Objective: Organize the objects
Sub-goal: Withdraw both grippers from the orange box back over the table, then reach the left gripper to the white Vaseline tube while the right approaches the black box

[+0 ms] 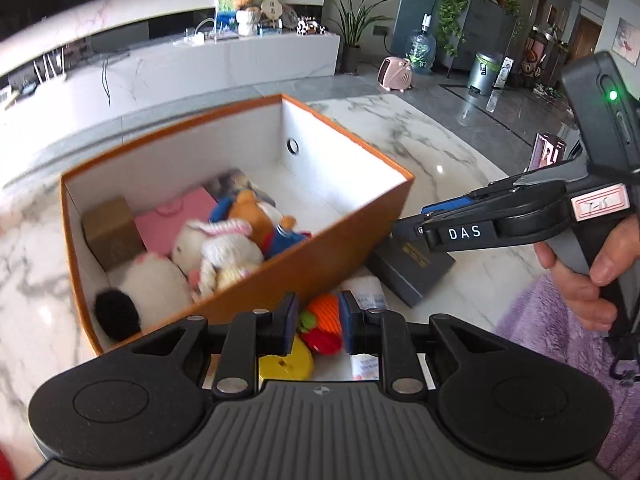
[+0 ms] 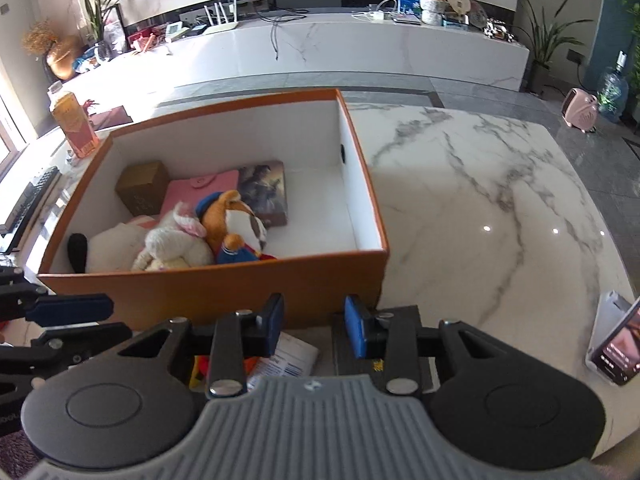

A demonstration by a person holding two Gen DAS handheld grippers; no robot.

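While both grippers hover before the orange box [image 2: 224,292], the left gripper [image 1: 313,322] and right gripper [image 2: 314,326] each hold their jaws partly apart on nothing. Plush toys [image 2: 180,240] lie inside; a knitted carrot [image 1: 325,312] rests on the marble surface [image 2: 480,200].

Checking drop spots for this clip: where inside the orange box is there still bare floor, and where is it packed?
The orange box has bare white floor at its right end, between the picture book and the right wall with the round hole. Its left half is crowded: brown box, pink bag, plush toys. Outside, the marble table right of the box is bare up to the phone.
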